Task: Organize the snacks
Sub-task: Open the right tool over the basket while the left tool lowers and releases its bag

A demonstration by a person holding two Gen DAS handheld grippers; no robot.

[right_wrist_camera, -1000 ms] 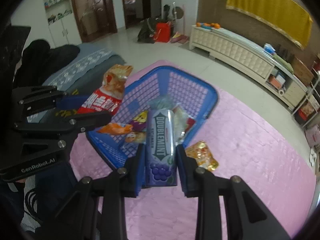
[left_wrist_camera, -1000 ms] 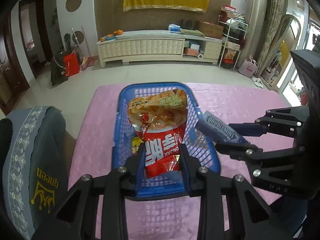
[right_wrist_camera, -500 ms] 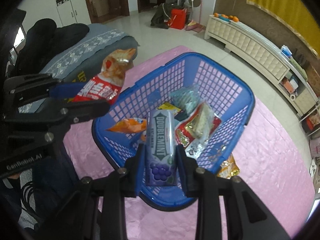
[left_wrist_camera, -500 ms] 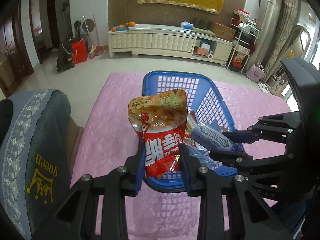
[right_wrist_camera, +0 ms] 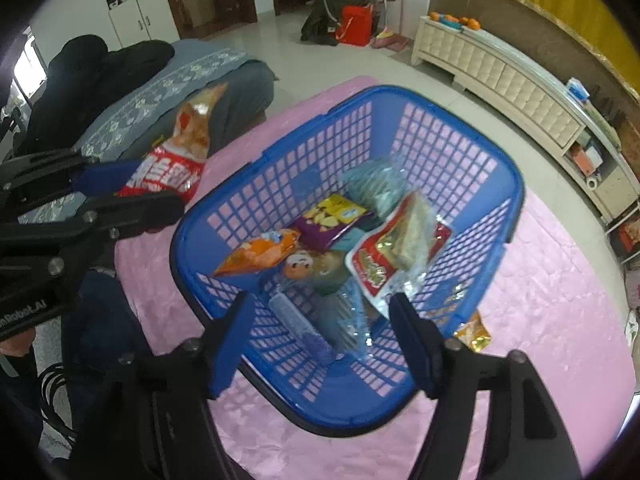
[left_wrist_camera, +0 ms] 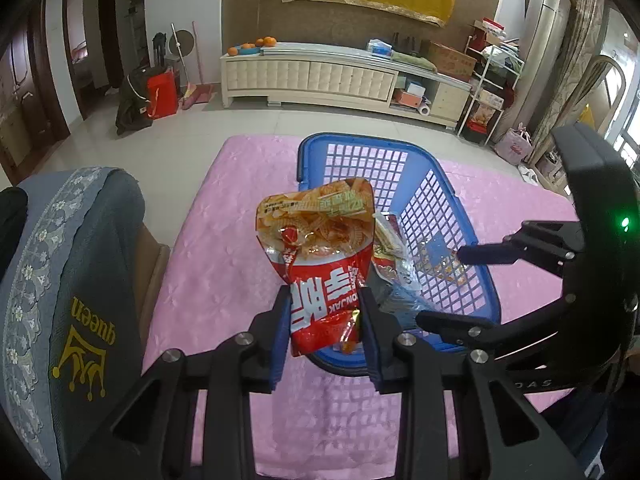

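Now the left gripper point(left_wrist_camera: 325, 330) is clenching the lower end of a red snack bag point(left_wrist_camera: 320, 264), its jaws pressing on both sides of it. The bag is standing with its long axis running near to far, its orange top pointing away toward the far wall, and it is hanging over the near left corner of the blue basket point(right_wrist_camera: 516, 196). That basket is sitting on the pink-covered desk point(left_wrist_camera: 224, 248). To the right, the right gripper point(right_wrist_camera: 326, 344) is hovering over the basket's near end, and its jaws have just been opening; they are standing wide, gripping nothing. Below them a blurred purple gum pack point(right_wrist_camera: 298, 328) is lying loose in the basket, long axis slanting from far left to near right. 1 gold wrapper point(right_wrist_camera: 474, 332) is lying on the desk just outside the basket's right wall.
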